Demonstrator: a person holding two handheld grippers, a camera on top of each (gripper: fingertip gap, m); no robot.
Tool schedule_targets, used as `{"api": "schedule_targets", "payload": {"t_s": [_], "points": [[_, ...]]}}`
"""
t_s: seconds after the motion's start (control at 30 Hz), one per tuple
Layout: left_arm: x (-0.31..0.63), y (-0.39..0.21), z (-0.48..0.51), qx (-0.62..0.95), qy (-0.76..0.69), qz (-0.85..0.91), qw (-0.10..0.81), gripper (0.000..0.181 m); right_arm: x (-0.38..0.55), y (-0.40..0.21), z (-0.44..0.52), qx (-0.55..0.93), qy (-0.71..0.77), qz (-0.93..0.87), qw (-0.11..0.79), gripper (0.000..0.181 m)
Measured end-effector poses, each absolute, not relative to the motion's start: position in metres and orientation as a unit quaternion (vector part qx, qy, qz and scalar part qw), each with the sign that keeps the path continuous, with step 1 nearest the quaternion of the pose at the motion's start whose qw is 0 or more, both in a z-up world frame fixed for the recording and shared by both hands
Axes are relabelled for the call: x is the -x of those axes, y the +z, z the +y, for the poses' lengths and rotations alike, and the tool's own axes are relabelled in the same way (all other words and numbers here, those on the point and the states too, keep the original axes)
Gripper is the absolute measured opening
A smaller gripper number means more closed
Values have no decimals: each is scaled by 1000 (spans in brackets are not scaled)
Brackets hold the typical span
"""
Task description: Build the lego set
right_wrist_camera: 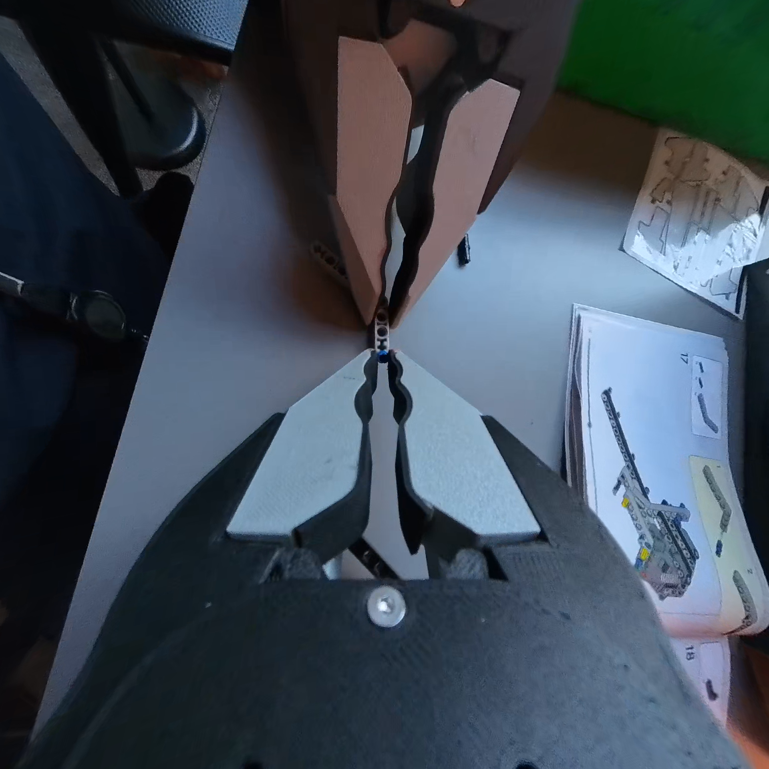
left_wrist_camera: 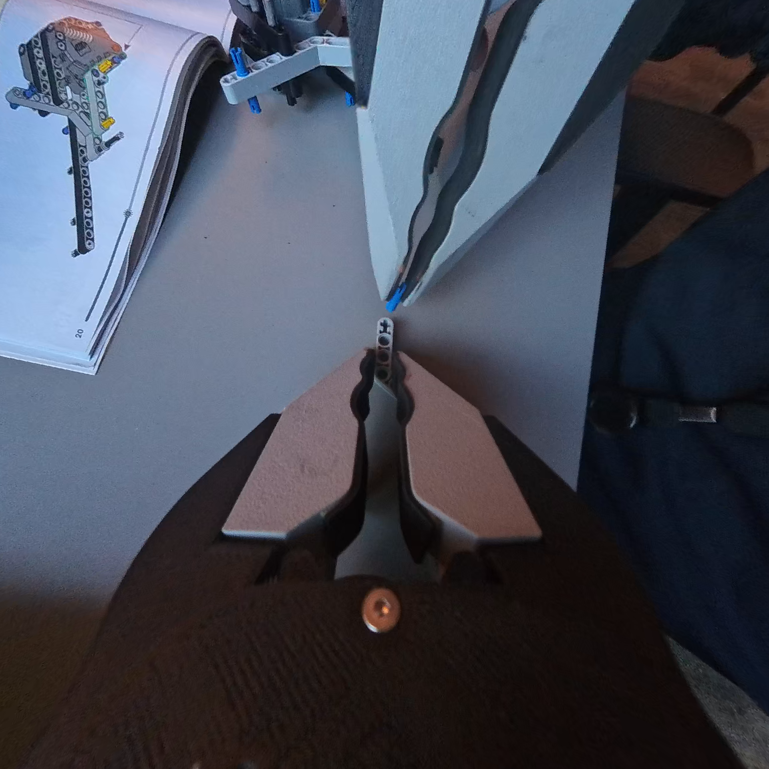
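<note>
Right now your left gripper (left_wrist_camera: 385, 353) is clamped on a small grey beam (left_wrist_camera: 384, 338), which sticks out past the fingertips with its cross-hole end and one round hole exposed. Facing it tip to tip, your right gripper (right_wrist_camera: 382, 353) pinches a blue pin (right_wrist_camera: 382, 356) between closed fingers, and the left wrist view shows that pin (left_wrist_camera: 394, 297) just short of the beam's end, near but apart. From the right wrist view the two look almost touching (the angle flattens the gap, so trust the left view). Both parts hover above the grey table (left_wrist_camera: 258, 258).

Further out, the partly built model (left_wrist_camera: 287, 62) stands at the far side of the table beside the open instruction booklet (left_wrist_camera: 83, 174), with grey and black beams and several blue pins already fitted. A loose black piece (right_wrist_camera: 465, 249) lies on the table, and a second paper sheet (right_wrist_camera: 699, 216) sits beyond the booklet.

Judging by the booklet, which lies open at its early pages above a thick unturned stack, you are early in the build: a core frame exists, this pin-and-beam sub-step is not yet joined, and most of the set is probably left.
</note>
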State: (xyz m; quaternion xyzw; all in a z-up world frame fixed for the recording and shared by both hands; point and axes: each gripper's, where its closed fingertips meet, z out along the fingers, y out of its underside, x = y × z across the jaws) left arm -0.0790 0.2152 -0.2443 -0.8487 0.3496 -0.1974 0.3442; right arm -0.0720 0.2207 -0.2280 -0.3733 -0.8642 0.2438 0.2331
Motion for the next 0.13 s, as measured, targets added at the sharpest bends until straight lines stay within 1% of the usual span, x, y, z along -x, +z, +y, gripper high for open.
{"api": "schedule_targets", "payload": {"t_s": [0.03, 0.13], "points": [[79, -244, 215, 848, -195, 351, 345, 6, 74, -228, 220, 372, 241, -865, 233, 2], [79, -244, 215, 847, -188, 355, 349, 6, 75, -227, 218, 371, 238, -870, 223, 2]]}}
